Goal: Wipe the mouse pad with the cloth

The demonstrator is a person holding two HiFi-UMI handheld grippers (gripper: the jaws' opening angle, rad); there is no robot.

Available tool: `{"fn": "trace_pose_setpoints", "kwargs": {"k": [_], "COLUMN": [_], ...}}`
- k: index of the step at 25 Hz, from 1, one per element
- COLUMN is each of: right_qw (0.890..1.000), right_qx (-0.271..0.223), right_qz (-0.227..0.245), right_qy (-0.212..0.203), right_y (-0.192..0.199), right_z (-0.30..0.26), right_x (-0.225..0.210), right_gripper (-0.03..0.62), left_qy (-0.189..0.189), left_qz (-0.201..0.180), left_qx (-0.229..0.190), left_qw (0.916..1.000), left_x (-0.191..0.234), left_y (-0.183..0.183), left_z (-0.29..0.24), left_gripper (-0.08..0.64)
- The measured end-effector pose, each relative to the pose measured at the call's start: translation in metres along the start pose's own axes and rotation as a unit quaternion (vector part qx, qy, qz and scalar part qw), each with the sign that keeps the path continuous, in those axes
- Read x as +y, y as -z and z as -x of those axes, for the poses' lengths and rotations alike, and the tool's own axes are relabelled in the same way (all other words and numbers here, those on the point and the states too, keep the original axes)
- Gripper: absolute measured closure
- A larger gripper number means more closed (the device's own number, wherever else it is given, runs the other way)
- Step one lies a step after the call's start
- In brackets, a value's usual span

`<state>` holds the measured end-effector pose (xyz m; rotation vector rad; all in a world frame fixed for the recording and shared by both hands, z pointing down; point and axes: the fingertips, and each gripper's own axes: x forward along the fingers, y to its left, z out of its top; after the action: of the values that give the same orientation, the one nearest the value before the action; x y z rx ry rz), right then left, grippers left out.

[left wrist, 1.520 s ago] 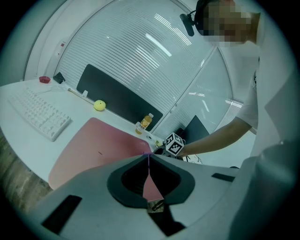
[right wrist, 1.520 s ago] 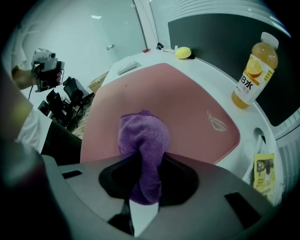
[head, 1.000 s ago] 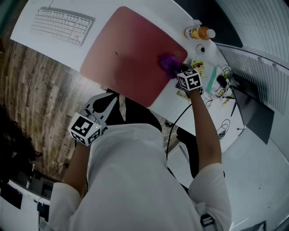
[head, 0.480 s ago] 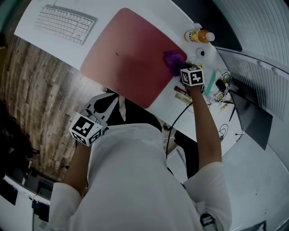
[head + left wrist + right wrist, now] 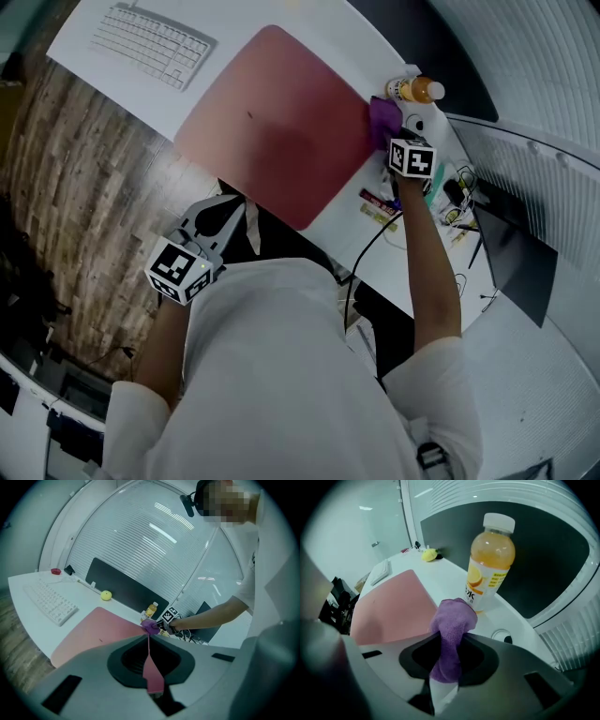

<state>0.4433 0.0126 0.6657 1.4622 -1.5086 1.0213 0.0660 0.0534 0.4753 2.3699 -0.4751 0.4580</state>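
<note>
Right gripper view: a bottle (image 5: 491,564) stands upright just beyond the right gripper (image 5: 449,667), whose jaws clamp the cloth (image 5: 452,625) at the pad's (image 5: 389,606) edge. One stroke pushed further forward would likely knock the bottle over, tall and narrow as it is. Purple and fuzzy, the cloth bunches into a soft wad bulging past the jaw tips. The pink pad spreads flat to the gripper's left. The left gripper (image 5: 149,677), jaws together and empty, hangs well apart, short of the desk.

Left claw (image 5: 149,643) closed, mouse pad (image 5: 98,630) beyond — pink
</note>
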Motion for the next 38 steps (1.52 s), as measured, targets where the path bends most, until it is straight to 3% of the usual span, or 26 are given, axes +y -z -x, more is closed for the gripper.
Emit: {"fn": "trace_pose_setpoints", "kwargs": {"k": [4,13,17,30,38], "right_qw": [1.0,0.997,0.997,0.987,0.987], "right_qx": [-0.009,0.007,0.001,-0.002,0.004], "right_qz": [0.01,0.073,0.079,0.141,0.13], "right_qy": [0.011,-0.013,-0.018,-0.075,-0.096], "right_y": [-0.012,-0.009,-0.012,-0.006,0.004], "right_z": [-0.01,-0.039,-0.038,-0.036,-0.032], "right_x": [0.003,0.048,0.059,0.139,0.182], "right_gripper": [0.48,0.48,0.48,0.48,0.48], "left_qy": [-0.018,-0.055,-0.064,-0.073,-0.057], "left_qz": [0.011,0.038,0.051,0.069,0.057], "left_qx": [-0.006,-0.014,-0.023,-0.038,-0.039], "left_qw": [0.9998,0.9977,0.9964,0.9942,0.996], "left_x": [0.003,0.011,0.013,0.022,0.038], "left_y": [0.006,0.027,0.034,0.05,0.039], "left_z": [0.007,0.024,0.031,0.053,0.066], "left_gripper": [0.535,0.535,0.535,0.535,0.535]}}
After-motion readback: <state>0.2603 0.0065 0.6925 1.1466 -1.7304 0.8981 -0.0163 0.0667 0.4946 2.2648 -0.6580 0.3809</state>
